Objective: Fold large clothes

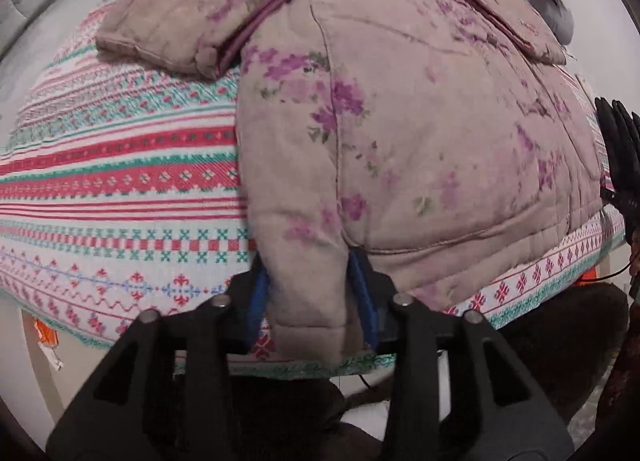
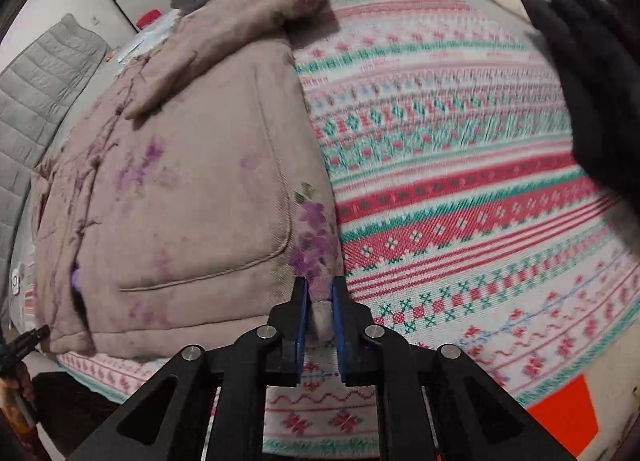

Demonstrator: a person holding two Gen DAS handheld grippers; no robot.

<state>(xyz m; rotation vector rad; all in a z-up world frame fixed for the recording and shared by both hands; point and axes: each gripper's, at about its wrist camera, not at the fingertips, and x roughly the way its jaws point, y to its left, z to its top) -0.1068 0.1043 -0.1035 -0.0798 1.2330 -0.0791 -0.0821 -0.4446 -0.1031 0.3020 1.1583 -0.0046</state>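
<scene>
Jacket (image 1: 400, 121) lies lengthwise away, hem corners clamped by left tool (image 1: 312, 301) and right tool (image 2: 320, 317).

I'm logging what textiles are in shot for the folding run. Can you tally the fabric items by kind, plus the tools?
Padded floral jacket: 1
Striped patterned bedspread: 1
Grey quilted item at the far edge: 1
Tools gripping the jacket's hem: 2, left tool and right tool
Total: 5
</scene>
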